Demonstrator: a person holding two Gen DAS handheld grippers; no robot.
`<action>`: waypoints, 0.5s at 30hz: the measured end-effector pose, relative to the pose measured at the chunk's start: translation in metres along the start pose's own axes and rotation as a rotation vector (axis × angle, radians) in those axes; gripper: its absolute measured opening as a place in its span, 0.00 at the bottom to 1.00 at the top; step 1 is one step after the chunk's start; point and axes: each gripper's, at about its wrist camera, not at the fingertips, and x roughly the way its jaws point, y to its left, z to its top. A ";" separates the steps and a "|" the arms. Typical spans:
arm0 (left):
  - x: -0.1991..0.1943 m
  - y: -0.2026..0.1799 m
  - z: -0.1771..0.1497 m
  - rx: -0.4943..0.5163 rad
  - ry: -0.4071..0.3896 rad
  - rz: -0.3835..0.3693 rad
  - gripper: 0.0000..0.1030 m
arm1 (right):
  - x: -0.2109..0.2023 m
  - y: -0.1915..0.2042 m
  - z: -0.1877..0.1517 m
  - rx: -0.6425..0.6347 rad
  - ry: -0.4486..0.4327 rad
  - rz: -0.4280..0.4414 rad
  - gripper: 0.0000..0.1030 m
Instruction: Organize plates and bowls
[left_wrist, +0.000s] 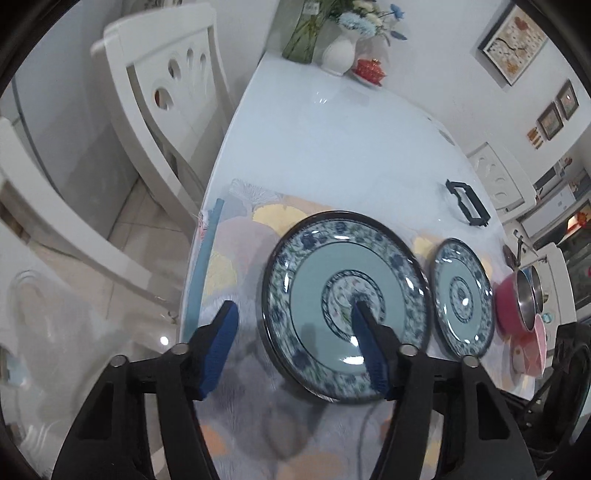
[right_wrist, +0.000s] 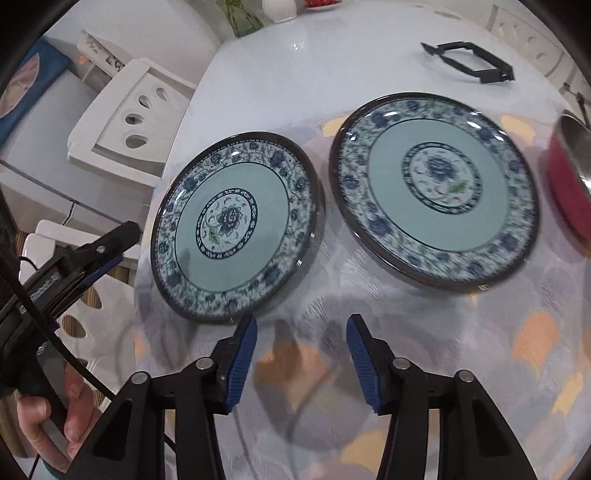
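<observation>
Two blue-and-white patterned plates with teal rings lie side by side on a patterned placemat (right_wrist: 424, 350). In the left wrist view the nearer plate (left_wrist: 317, 280) is large and the second plate (left_wrist: 463, 299) lies to its right. My left gripper (left_wrist: 295, 306) is open and hangs over the near plate's left rim. One of its fingers is above the plate's centre, the other outside the rim. In the right wrist view my right gripper (right_wrist: 302, 319) is open over the mat, in front of the gap between the left plate (right_wrist: 236, 225) and the right plate (right_wrist: 436, 192). It holds nothing.
A pink bowl with a steel lining (left_wrist: 517, 299) stands right of the plates, with another pink dish (left_wrist: 532, 350) nearer. A black frame-like object (right_wrist: 469, 62) lies farther back. A vase of flowers (left_wrist: 341, 51) stands at the far end. White chairs (left_wrist: 166, 92) flank the table's left edge.
</observation>
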 end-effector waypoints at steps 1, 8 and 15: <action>0.006 0.003 0.003 -0.008 0.009 -0.005 0.50 | 0.002 0.001 0.001 0.000 0.001 0.002 0.45; 0.035 0.015 0.019 -0.013 0.024 -0.055 0.39 | 0.016 0.013 0.019 -0.022 -0.016 -0.006 0.41; 0.054 0.021 0.031 -0.010 0.032 -0.113 0.30 | 0.032 0.013 0.033 -0.010 -0.011 -0.019 0.28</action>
